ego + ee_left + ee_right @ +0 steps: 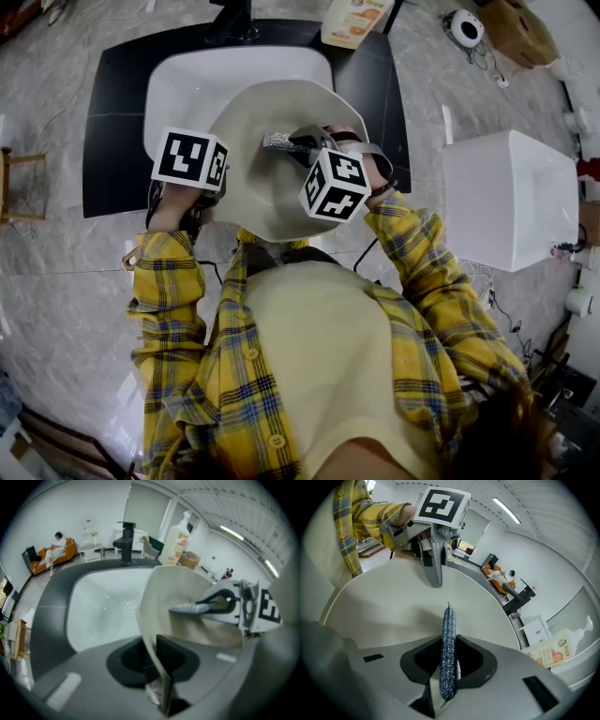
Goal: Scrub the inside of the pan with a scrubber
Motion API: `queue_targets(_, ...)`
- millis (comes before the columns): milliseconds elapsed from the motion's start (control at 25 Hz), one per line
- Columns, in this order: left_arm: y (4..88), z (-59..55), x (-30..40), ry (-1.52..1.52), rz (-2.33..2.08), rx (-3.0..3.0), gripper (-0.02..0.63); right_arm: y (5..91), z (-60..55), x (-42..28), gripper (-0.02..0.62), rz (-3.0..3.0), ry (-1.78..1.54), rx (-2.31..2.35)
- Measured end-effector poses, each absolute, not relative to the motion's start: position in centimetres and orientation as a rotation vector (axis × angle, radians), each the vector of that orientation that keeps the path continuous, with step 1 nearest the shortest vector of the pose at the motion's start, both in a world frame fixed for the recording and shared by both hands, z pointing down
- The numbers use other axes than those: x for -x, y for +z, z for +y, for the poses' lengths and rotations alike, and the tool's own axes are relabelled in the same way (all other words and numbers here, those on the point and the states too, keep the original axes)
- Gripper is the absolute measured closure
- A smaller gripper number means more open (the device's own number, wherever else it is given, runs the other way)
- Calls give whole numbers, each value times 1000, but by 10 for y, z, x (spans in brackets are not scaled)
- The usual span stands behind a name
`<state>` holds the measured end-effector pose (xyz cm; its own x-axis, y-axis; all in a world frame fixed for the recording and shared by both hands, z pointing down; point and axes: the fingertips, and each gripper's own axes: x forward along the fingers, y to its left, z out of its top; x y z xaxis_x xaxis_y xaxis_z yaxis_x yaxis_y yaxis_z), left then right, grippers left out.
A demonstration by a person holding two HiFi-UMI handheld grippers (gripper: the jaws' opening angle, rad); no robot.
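the left gripper (158, 674) pinches the pan (187, 585) by its rim, while the right gripper (448, 667) clamps the scrubber (448, 637) edge-on, tip jutting beyond the jaws over the pan's inside.

My pan (272, 112) is plain cream. The scrubber (448, 653) glitters silver-blue. The sink (178, 89) is white, the bench (112, 122) black. My shirt (178, 319) is yellow plaid crossed with blue and dark lines. The marker cubes (190, 159) carry black-and-white squares.
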<state>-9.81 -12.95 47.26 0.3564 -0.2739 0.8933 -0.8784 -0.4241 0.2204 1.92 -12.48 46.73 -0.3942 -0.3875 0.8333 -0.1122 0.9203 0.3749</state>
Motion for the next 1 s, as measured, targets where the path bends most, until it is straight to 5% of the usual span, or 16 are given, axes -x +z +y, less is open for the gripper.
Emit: queue_targets(1000, 473, -129, 98, 1073, -1012, -1896, 541, 461, -60, -6, 512, -2019, -203, -46)
